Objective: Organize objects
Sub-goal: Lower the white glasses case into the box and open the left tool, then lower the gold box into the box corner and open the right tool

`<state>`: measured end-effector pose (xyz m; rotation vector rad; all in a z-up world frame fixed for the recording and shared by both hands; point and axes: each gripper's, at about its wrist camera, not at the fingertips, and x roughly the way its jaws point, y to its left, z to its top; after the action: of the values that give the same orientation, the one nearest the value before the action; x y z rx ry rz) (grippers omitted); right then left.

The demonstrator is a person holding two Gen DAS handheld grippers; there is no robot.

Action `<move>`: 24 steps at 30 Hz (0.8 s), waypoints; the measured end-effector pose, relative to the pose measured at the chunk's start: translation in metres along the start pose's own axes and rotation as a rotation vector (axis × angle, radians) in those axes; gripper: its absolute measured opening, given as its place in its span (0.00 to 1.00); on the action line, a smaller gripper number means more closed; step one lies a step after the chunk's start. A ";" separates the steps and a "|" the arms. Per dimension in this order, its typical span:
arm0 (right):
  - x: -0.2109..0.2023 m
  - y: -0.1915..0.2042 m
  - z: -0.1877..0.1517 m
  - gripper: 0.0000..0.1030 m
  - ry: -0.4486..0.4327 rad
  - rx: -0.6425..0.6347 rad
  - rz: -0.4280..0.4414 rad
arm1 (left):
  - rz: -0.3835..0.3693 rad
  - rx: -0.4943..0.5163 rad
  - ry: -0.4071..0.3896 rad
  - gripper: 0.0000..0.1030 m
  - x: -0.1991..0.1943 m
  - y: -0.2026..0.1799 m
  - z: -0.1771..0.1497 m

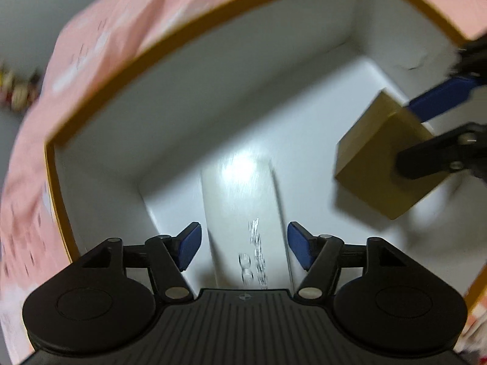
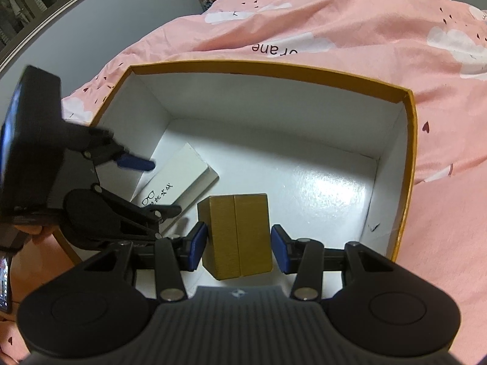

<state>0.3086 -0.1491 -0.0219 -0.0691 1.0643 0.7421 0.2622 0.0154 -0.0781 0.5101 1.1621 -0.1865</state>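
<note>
Right wrist view: the right claw (image 2: 239, 248) has its pads against the sides of the gold box (image 2: 236, 234), low over the floor of the open carton (image 2: 408, 158) on the bed; release is straight down. Farther left, the left claw (image 1: 243, 245) stands open, straddling but not pressing the white case (image 1: 240, 203), whose long axis runs away along its fingers.

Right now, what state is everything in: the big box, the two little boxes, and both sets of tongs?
Big box: open, no lid, on the pink bedding.
White box: lying flat in it, released.
Gold box: shut, held above the floor.
Left tongs: open, astride the white box.
Right tongs: gripping the gold box.
</note>
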 end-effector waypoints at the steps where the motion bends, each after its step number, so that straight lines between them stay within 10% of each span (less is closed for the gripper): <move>1: 0.000 0.001 0.001 0.47 0.001 -0.006 -0.004 | -0.002 0.022 -0.031 0.76 -0.004 0.000 0.002; 11: 0.008 0.005 0.012 0.47 0.020 -0.092 -0.103 | 0.000 0.264 -0.147 0.71 0.000 -0.012 0.024; 15: 0.010 0.003 0.013 0.47 0.029 -0.101 -0.112 | 0.010 0.347 -0.077 0.44 0.012 -0.019 0.024; 24: 0.019 0.008 0.016 0.47 0.037 -0.137 -0.105 | 0.082 0.317 -0.003 0.35 0.014 -0.002 0.016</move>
<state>0.3216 -0.1271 -0.0266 -0.2554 1.0359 0.7203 0.2802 0.0081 -0.0871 0.8350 1.1115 -0.3031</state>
